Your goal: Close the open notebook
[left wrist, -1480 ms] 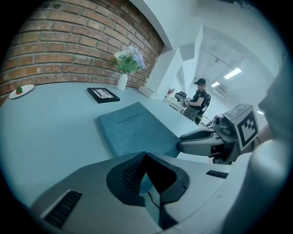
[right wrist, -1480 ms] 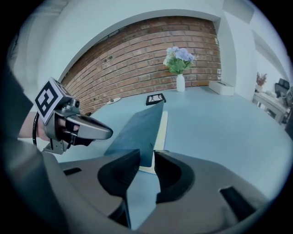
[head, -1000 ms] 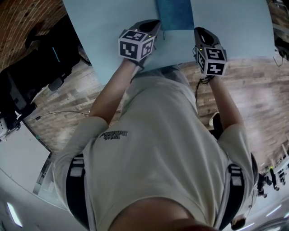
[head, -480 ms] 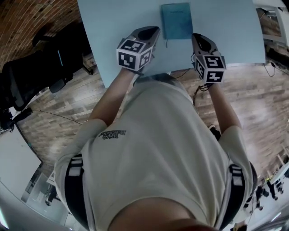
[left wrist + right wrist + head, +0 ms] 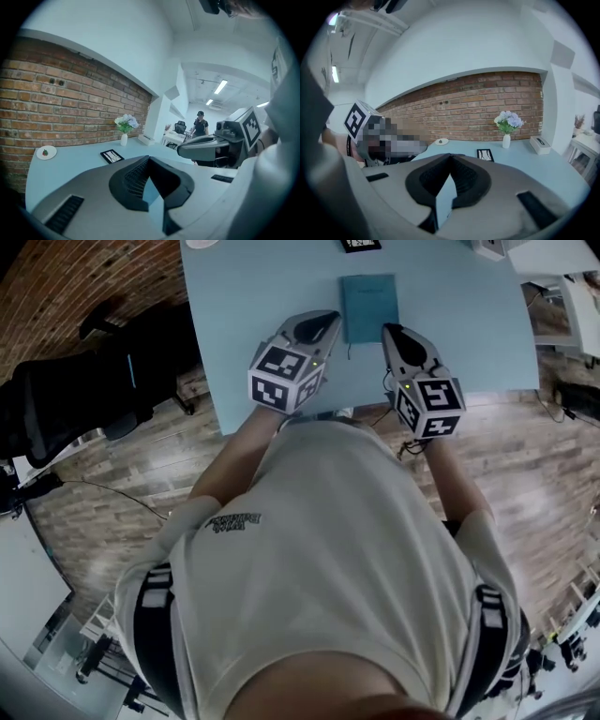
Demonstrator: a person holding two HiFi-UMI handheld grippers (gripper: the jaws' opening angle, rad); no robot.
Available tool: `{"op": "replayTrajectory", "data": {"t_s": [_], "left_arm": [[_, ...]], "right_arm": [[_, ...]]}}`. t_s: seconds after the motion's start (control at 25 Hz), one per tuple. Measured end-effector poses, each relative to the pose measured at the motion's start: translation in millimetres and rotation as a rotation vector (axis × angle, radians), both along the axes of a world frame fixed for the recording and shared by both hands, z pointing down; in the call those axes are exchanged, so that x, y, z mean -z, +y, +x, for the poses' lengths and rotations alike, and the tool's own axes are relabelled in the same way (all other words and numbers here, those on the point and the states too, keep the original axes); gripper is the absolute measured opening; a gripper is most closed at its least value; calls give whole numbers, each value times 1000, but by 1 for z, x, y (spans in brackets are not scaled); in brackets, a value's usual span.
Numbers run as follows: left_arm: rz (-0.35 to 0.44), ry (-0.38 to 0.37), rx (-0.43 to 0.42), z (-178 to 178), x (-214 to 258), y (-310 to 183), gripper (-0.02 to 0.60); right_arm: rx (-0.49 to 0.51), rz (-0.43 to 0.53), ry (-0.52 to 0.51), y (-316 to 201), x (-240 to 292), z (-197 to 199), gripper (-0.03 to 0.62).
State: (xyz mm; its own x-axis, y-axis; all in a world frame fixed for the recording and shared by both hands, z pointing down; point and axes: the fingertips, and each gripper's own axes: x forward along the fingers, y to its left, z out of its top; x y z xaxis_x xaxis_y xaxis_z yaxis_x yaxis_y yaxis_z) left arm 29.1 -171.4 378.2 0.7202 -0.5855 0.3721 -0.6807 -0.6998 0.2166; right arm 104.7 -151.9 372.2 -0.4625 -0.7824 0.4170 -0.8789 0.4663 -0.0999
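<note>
The teal notebook (image 5: 368,307) lies closed and flat on the light blue table (image 5: 262,296), a thin ribbon trailing from its near edge. My left gripper (image 5: 326,322) hovers just left of the notebook's near corner, its jaws together with nothing between them. My right gripper (image 5: 388,332) hangs just right of that near edge, also shut and empty. Neither touches the notebook. In the left gripper view the closed jaws (image 5: 149,159) point across the table, with the right gripper (image 5: 206,147) beside them. The right gripper view shows its own shut jaws (image 5: 450,157).
A black office chair (image 5: 75,399) stands left of the table. At the table's far end are a vase of flowers (image 5: 124,127), a dark framed card (image 5: 111,156), a small white plate (image 5: 46,152) and a white box (image 5: 540,143). A person (image 5: 200,125) stands far off.
Both grippers have lifted and drawn back towards me, away from the notebook. The head view now takes in the whole closed notebook and more of the table.
</note>
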Motion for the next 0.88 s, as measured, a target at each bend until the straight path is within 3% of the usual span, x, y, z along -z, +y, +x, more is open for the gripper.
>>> {"op": "replayTrajectory", "data": {"t_s": [0.32, 0.6, 0.76, 0.88], "left_arm": [[157, -5, -29, -9, 47, 8, 11], [273, 50, 2, -20, 84, 16, 11], [270, 94, -14, -17, 89, 23, 11], [296, 86, -27, -14, 90, 27, 11]], "right_arm": [[29, 111, -74, -2, 44, -12, 5], [31, 156, -170, 5, 70, -12, 4], [72, 252, -150, 14, 91, -20, 3], [95, 294, -143, 21, 102, -27, 3]]}}
